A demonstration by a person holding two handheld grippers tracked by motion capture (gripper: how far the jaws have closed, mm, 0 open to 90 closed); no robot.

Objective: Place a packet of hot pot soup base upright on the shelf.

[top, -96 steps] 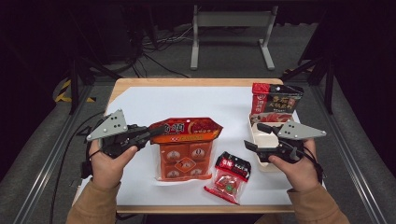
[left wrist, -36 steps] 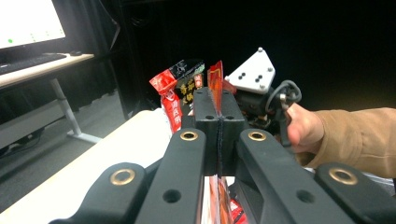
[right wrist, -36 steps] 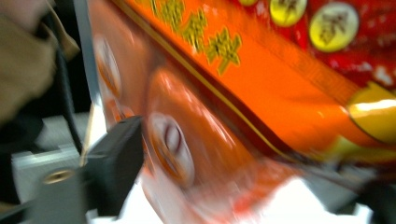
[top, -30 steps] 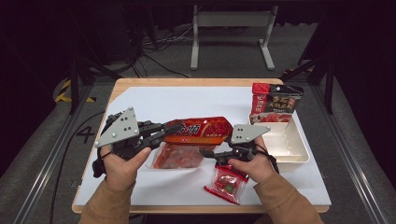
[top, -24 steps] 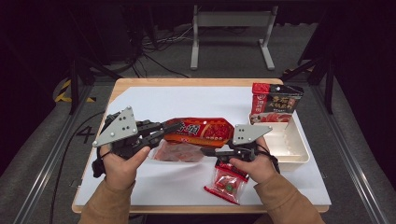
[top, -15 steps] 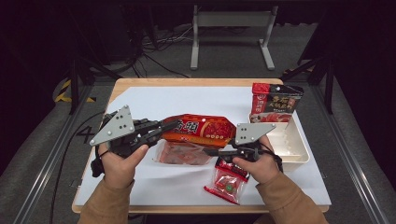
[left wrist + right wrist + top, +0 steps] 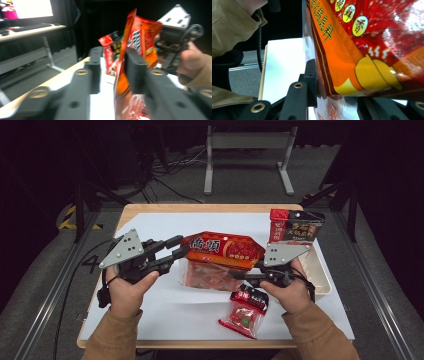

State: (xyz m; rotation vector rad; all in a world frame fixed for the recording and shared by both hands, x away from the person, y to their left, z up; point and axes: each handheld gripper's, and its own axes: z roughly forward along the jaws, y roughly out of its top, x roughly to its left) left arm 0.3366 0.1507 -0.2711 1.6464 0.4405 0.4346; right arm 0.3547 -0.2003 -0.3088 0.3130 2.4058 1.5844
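Note:
A big orange and red bag (image 7: 222, 247) (image 7: 145, 30) (image 7: 367, 37) with sachets showing through its clear lower half hangs above the table between both grippers. My left gripper (image 7: 181, 246) (image 7: 114, 53) has just been opening. The bag's left edge stands between its jaws, with a gap beside it. My right gripper (image 7: 237, 275) (image 7: 337, 75) has been closing and is shut on the bag's lower right part. One finger (image 7: 311, 72) presses the plastic and the other is hidden behind the bag.
A small red packet (image 7: 245, 307) lies on the white sheet (image 7: 150, 225) near the front edge, just below my right hand. A red and black bag (image 7: 296, 226) stands at the back of a white tray (image 7: 320, 275) on the right.
My right gripper came from the tray to the bag and closed on it. The bag rose off the sheet, and my left gripper's jaws parted.

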